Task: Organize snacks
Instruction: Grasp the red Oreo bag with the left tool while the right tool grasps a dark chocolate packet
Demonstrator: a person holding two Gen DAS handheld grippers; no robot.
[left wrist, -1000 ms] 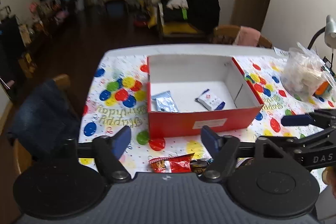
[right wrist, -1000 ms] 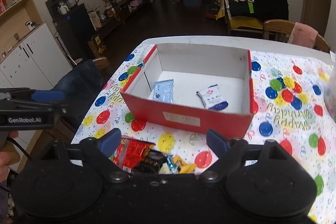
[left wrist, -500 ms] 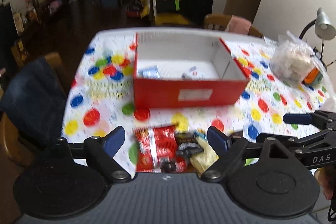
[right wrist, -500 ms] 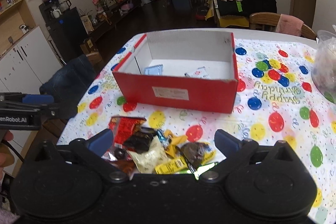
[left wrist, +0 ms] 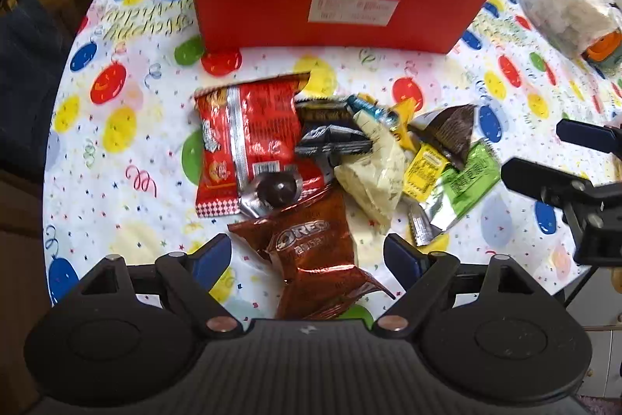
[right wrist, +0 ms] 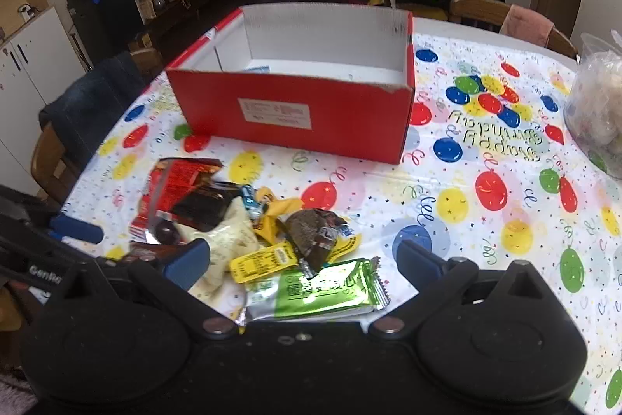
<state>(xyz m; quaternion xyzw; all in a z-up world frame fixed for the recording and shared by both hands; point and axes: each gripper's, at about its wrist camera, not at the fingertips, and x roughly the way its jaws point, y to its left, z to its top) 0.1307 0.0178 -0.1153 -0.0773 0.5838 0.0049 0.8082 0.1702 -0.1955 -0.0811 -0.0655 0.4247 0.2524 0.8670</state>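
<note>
A: Since both grippers hang wide open and empty, why is the left gripper (left wrist: 307, 255) over the Oreo packet (left wrist: 311, 259)?

B: To straddle it; the snacks (right wrist: 252, 228) lie heaped on the surface (right wrist: 447, 181) before the red box (right wrist: 295, 104), the right gripper (right wrist: 303, 259) above the green packet (right wrist: 322, 290)

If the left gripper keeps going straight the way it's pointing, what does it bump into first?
Probably the brown Oreo packet. It lies right between the left gripper's open fingers, at the near edge of the snack pile. Depth is hard to judge, so it might meet the tablecloth beside the packet instead.
</note>
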